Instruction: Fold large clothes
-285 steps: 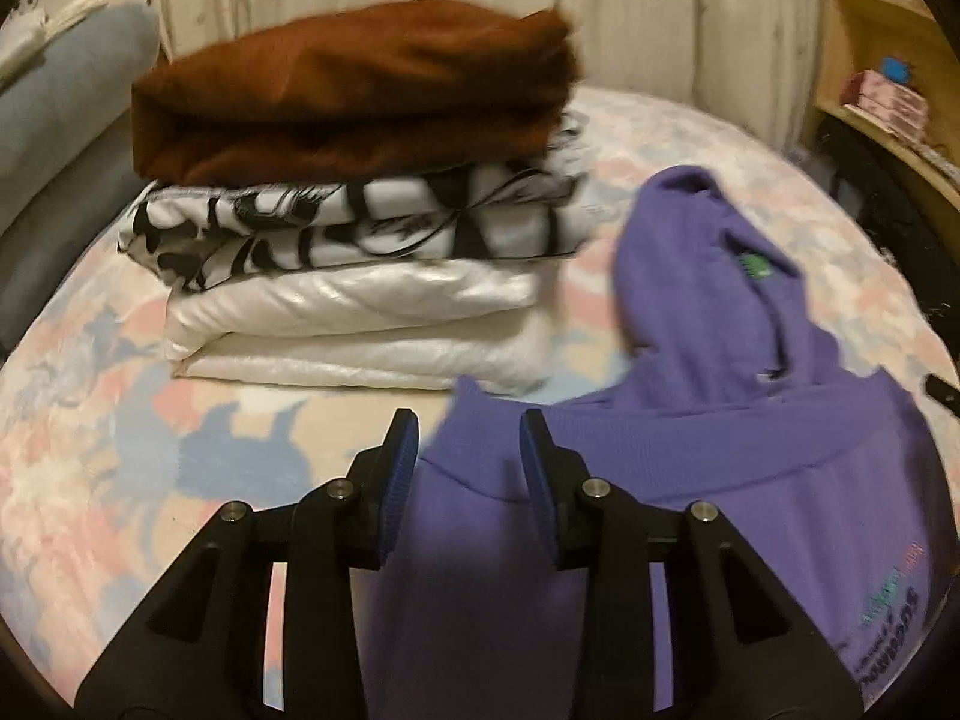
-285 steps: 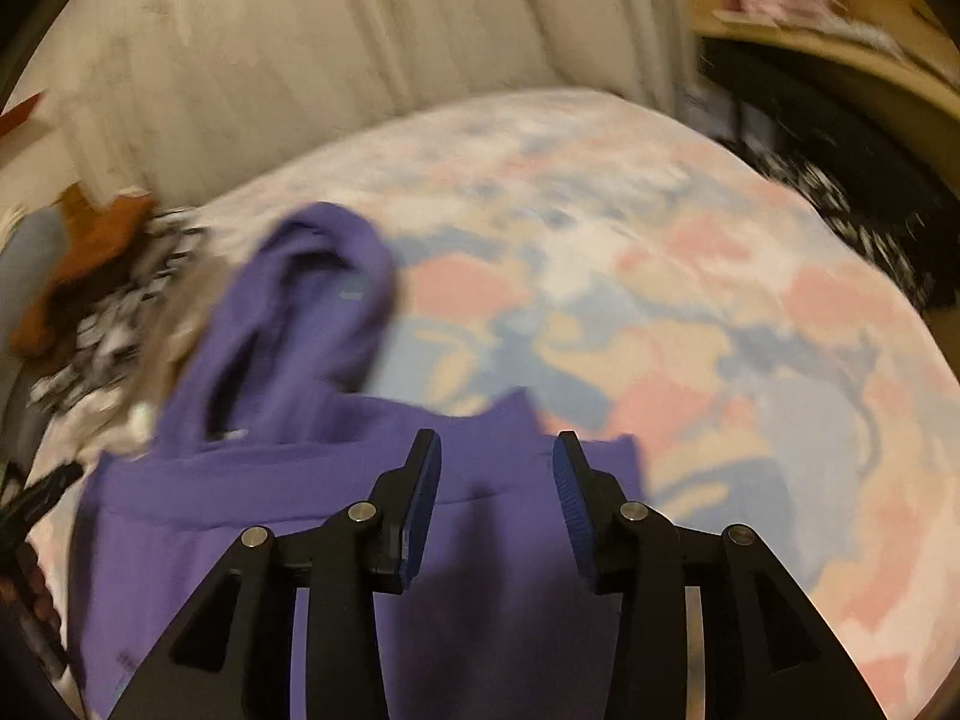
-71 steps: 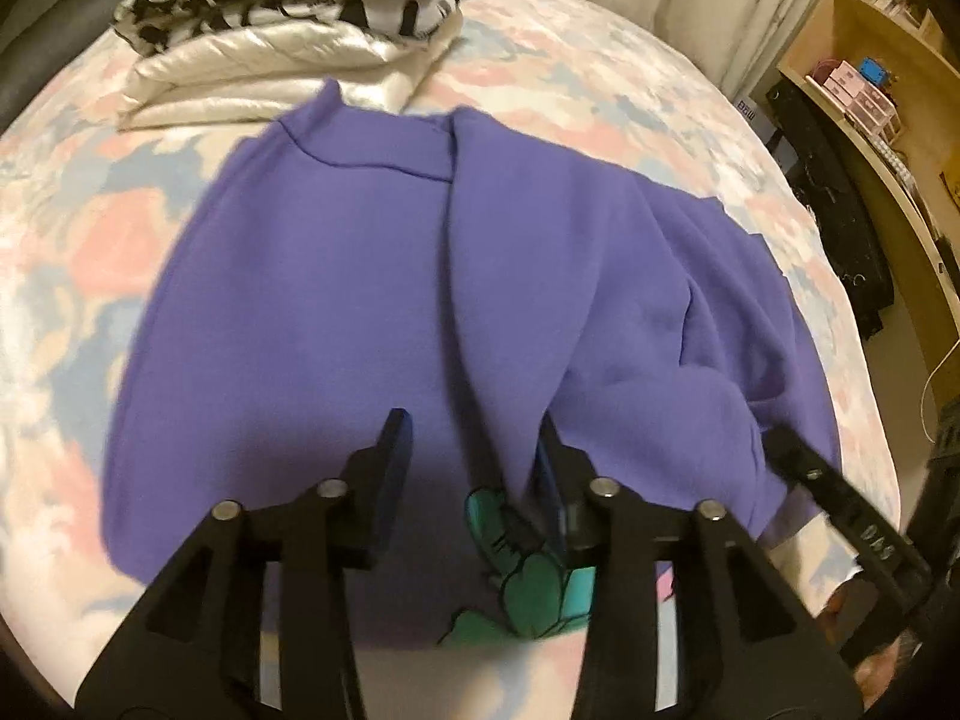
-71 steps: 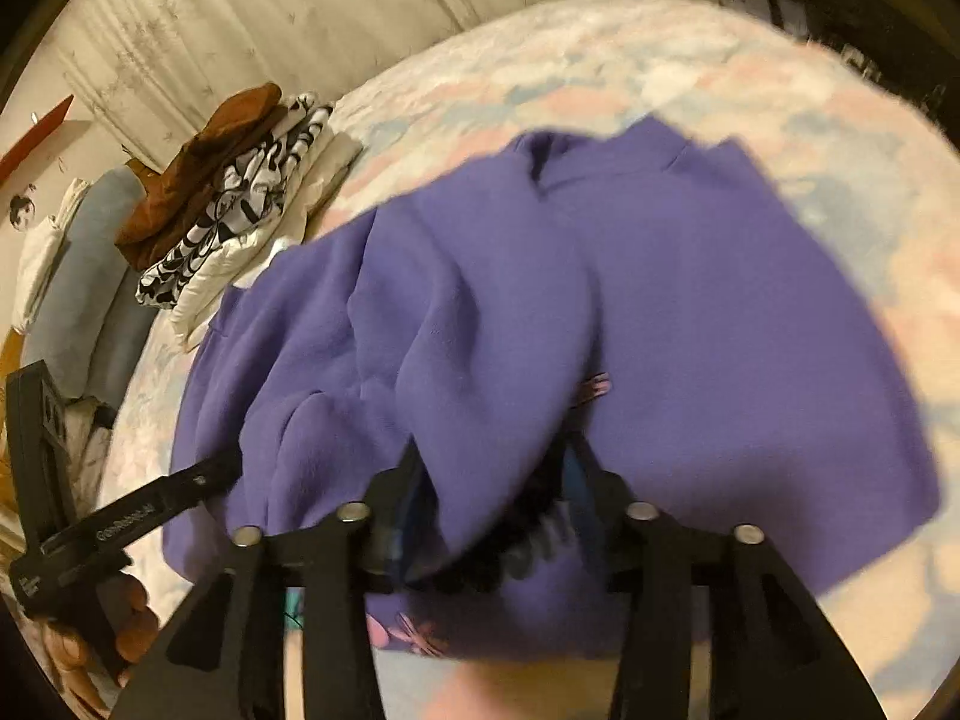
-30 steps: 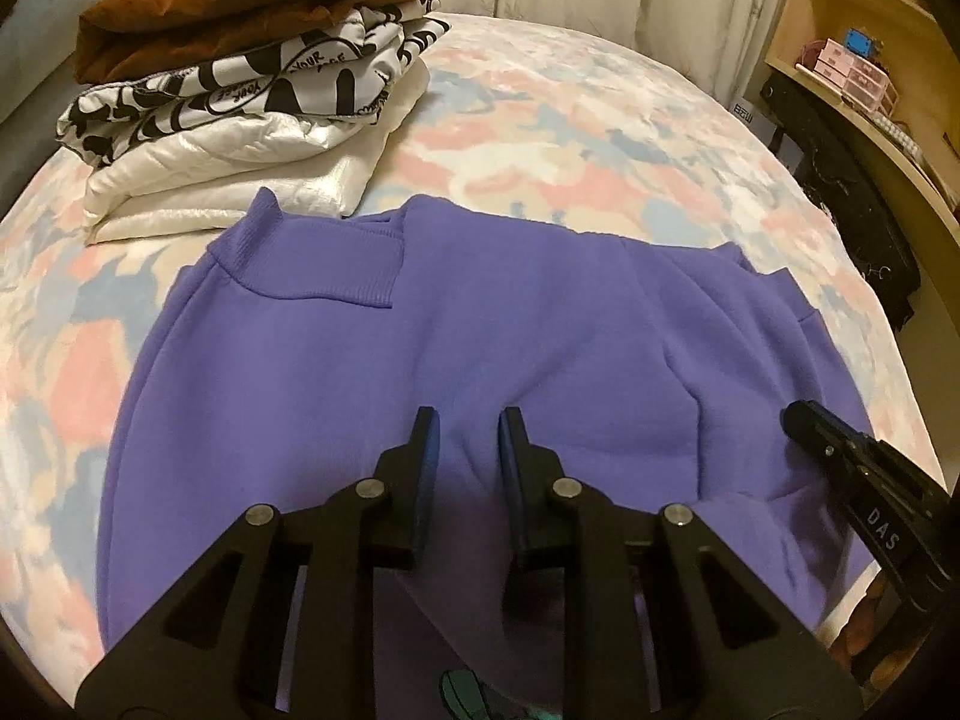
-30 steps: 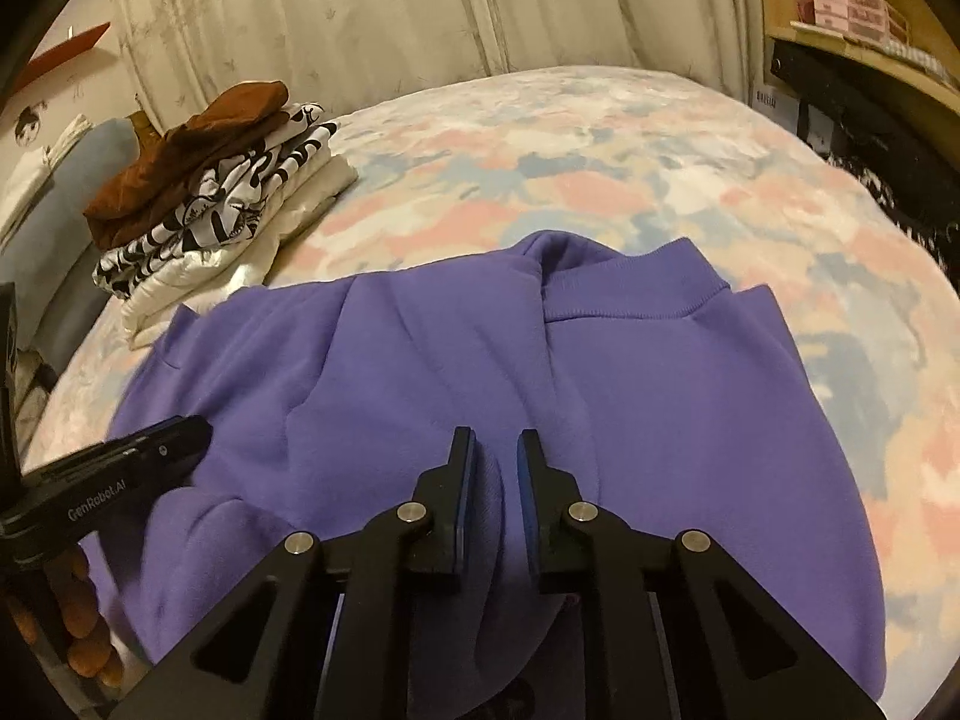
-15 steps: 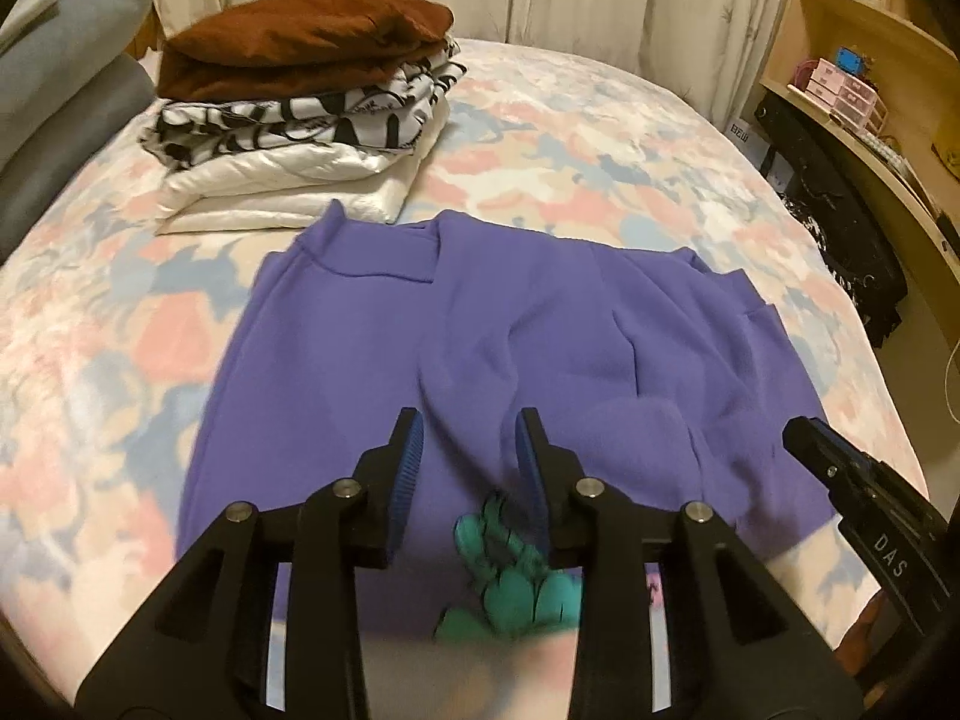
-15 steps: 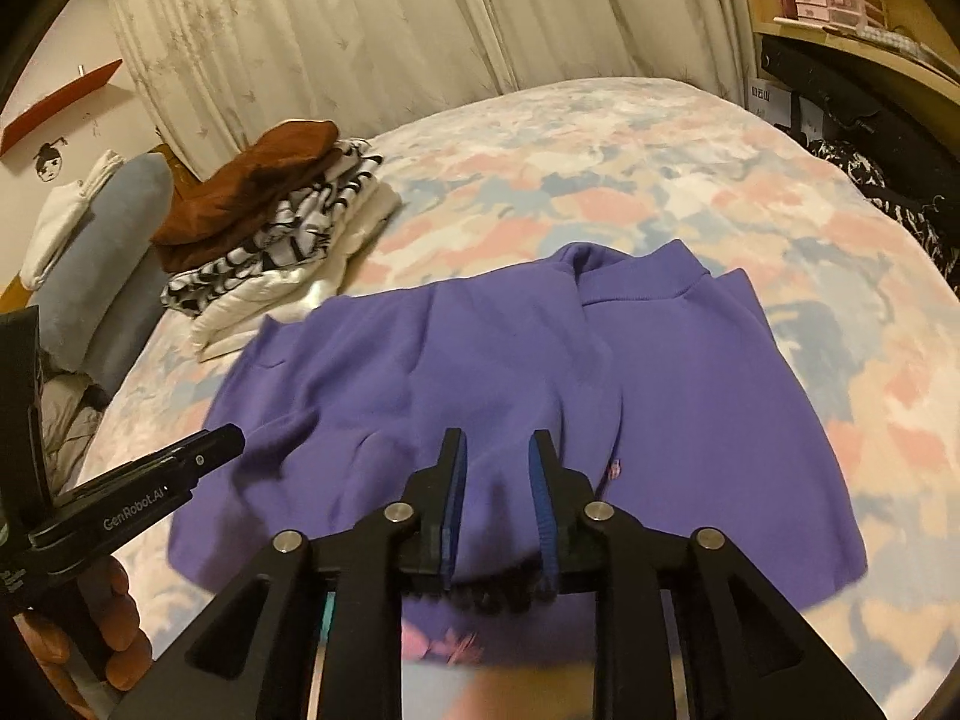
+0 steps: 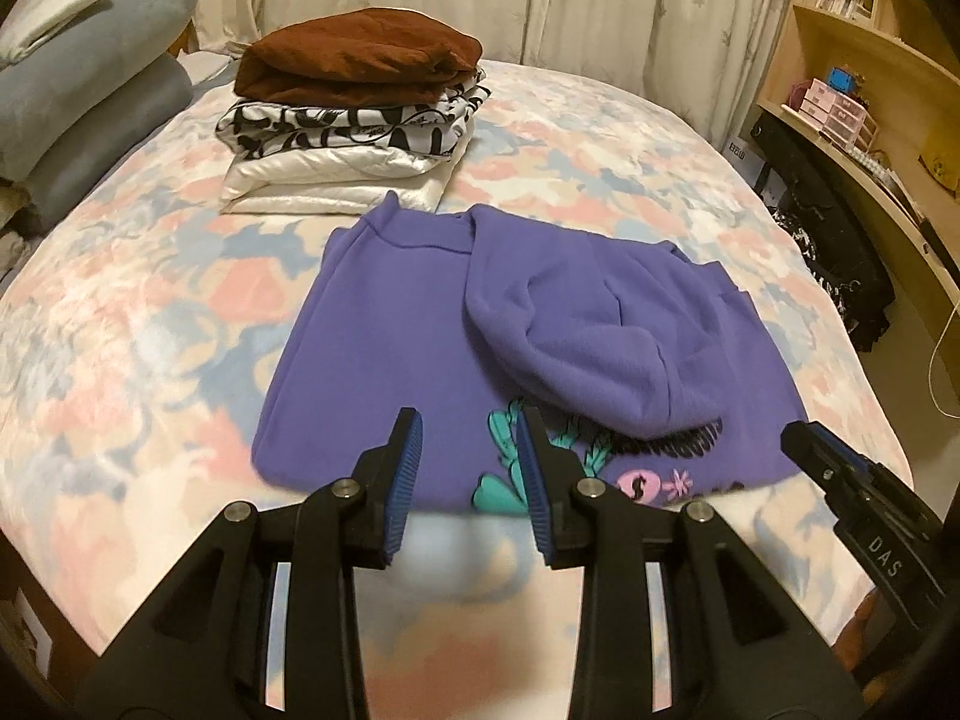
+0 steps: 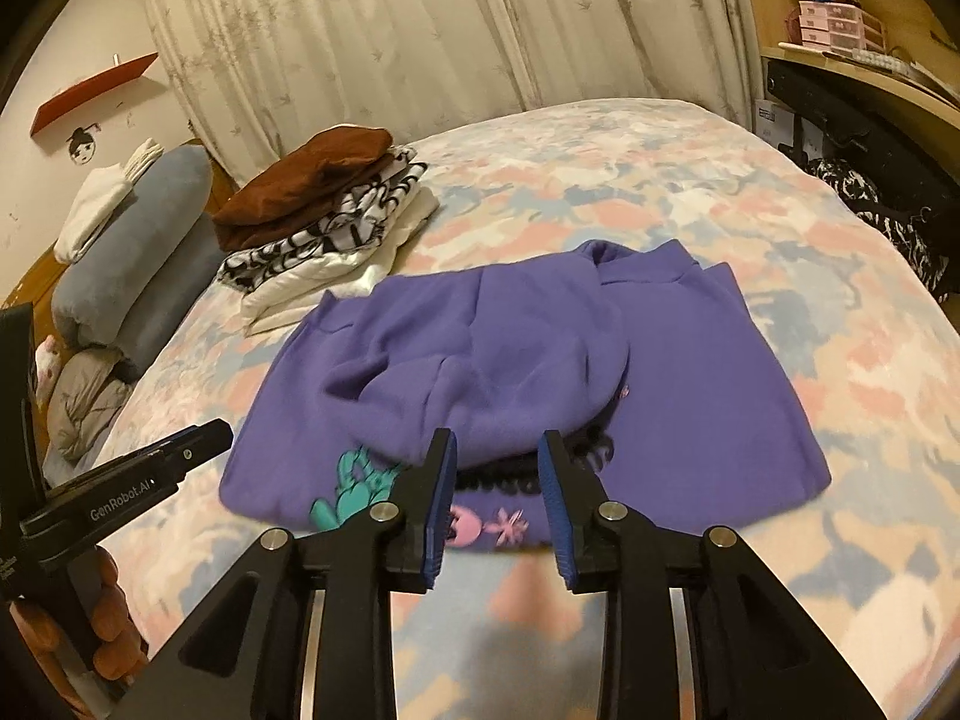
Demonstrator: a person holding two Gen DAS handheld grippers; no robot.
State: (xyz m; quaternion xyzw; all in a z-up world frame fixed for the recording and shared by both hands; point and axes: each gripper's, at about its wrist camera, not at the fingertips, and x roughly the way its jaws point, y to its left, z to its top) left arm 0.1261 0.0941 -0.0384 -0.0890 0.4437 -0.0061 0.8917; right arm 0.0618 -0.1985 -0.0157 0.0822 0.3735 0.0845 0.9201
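A purple hoodie (image 9: pixel 408 330) lies partly folded on the flowered bed, its hood laid back over the printed chest; it also shows in the right wrist view (image 10: pixel 690 372). My left gripper (image 9: pixel 468 456) is open and empty, just above the hoodie's near edge. My right gripper (image 10: pixel 495 480) is open and empty, above the same near edge by the print. The right gripper's tip shows in the left wrist view (image 9: pixel 852 480), and the left gripper's tip shows in the right wrist view (image 10: pixel 150 480).
A stack of folded clothes (image 9: pixel 354 120), brown on top, sits behind the hoodie; it also shows in the right wrist view (image 10: pixel 324 204). Grey pillows (image 9: pixel 84 96) lie at the left. A shelf and desk (image 9: pixel 870 120) stand along the bed's right side.
Both grippers have let go of the hoodie, opened wider and drawn back towards the bed's near edge. The hoodie now lies still with its hood folded over the front.
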